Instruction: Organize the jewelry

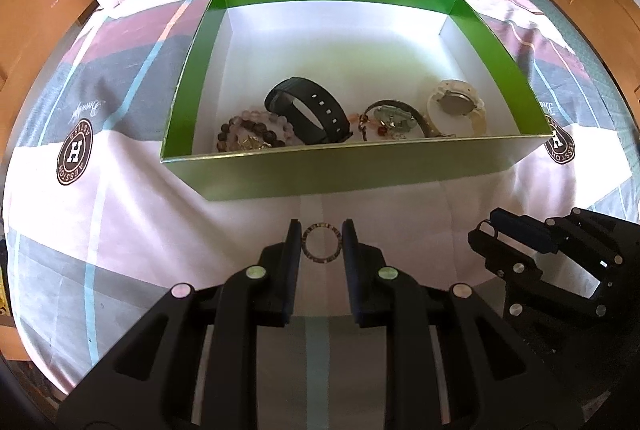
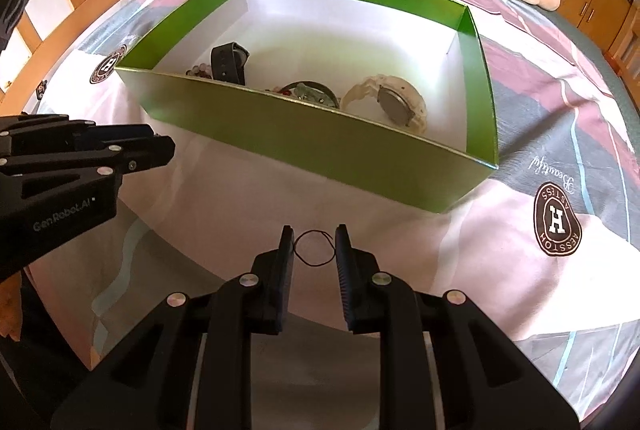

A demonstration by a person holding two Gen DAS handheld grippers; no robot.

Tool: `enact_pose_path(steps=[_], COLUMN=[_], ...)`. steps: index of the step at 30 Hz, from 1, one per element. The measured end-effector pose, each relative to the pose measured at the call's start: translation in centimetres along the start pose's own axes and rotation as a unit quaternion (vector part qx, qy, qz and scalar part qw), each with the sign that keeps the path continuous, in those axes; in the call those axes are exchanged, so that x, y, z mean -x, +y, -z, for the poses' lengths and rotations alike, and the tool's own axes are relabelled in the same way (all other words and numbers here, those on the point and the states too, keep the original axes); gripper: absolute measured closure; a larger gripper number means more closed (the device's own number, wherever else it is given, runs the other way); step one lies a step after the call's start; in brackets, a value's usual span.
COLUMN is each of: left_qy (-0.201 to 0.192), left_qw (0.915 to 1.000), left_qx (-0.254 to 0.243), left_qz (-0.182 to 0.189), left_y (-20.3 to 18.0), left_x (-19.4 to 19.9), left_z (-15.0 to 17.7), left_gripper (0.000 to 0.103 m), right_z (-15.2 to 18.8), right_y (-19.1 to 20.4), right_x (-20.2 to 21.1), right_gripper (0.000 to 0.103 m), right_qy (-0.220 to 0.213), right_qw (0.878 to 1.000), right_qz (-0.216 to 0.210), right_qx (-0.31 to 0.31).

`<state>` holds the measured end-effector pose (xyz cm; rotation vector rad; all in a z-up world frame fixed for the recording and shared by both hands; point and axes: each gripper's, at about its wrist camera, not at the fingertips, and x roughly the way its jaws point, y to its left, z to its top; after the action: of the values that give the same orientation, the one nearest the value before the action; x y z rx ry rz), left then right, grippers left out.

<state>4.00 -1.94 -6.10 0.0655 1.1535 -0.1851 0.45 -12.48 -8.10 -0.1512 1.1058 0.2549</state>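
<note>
1. The left tongs are seen at the lower centre of the left view, clenched on a patterned ring above the bed sheet.
2. The right tongs are seen at the lower centre of the right view, clenched on a thin wire loop.
3. The green box, at mid-frame, already holds a black band, a bead bracelet and a white watch.
4. The step is judged to be carrying. A lift over the near wall is called for next, then release inside.
</note>
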Motion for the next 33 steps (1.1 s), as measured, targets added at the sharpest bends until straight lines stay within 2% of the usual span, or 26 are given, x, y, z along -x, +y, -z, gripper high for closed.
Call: enact_pose_path(steps=[16,21,24,28,33], left_qy=[0.003,0.004,0.003,-0.009,-0.015], left_qw=[0.9999,0.9998,0.9995,0.9996,0.9996], left_qx=[-0.012,0.016,0.030,0.023,0.025], left_qz=[-0.009,-0.014,-0.012,-0.016,-0.007], left_y=[-0.5,0.9,1.6,2.1,2.8], left_x=[-0.2,-0.2,0.0,0.9,1.7], left_z=[0.4,2.0,2.6,3.1,2.8], left_gripper=[0.082,0.082,0.082,0.082,0.082], right_z=[0.2,0.3,0.7,2.0,1.3], right_y=[0.4,-0.2,-0.4,-0.5,0.0], right_x=[-0.3,-0.1,0.5,1.1,0.6], right_gripper=[0.082,0.082,0.082,0.082,0.082], right_qy=[0.007,0.006,-0.002,-0.016,-0.031], right_qw=[1.000,1.000,1.000,1.000,0.999], right_qz=[0.004,0.001,0.000,0.003,-0.001], right_qx=[0.004,-0.006,-0.013,-0.021,-0.028])
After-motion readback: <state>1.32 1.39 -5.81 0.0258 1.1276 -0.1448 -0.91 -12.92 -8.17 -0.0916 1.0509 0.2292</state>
